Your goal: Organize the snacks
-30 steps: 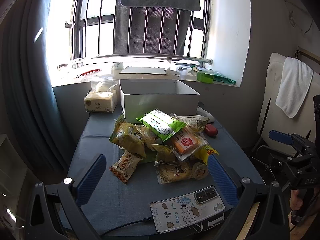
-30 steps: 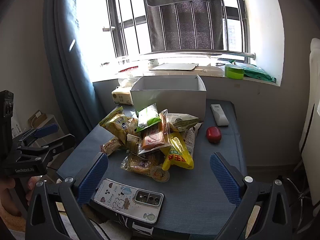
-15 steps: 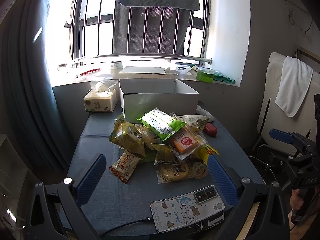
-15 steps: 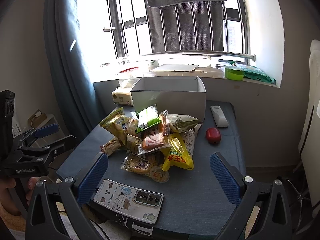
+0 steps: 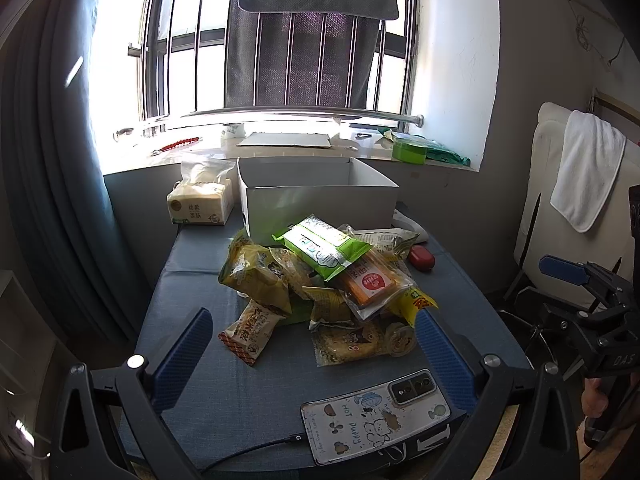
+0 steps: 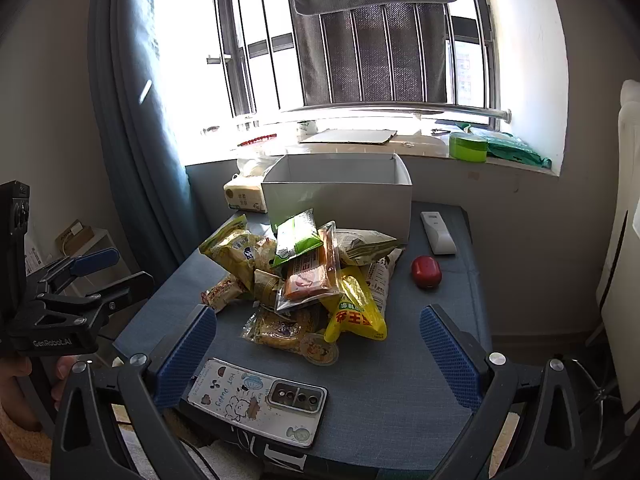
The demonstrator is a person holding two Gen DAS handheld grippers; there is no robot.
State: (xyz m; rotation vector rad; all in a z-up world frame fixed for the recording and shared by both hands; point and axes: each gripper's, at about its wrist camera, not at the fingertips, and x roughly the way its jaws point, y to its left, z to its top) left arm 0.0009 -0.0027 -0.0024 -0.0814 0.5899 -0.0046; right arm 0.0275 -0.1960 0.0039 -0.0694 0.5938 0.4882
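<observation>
Both your tools, left (image 5: 308, 344) and right (image 6: 318, 344), spread empty; snack pile (image 5: 320, 280) dead ahead, box (image 5: 316, 200) just behind it

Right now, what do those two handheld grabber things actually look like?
Both match: the left gripper and right gripper have black angular frames, silver bolt heads, and blue, finely ribbed fingers. From the side, the left one shows white "GenRobot.AI" lettering; the right one shows white letters too. Bare hands hold them; no sleeves visible.
</observation>
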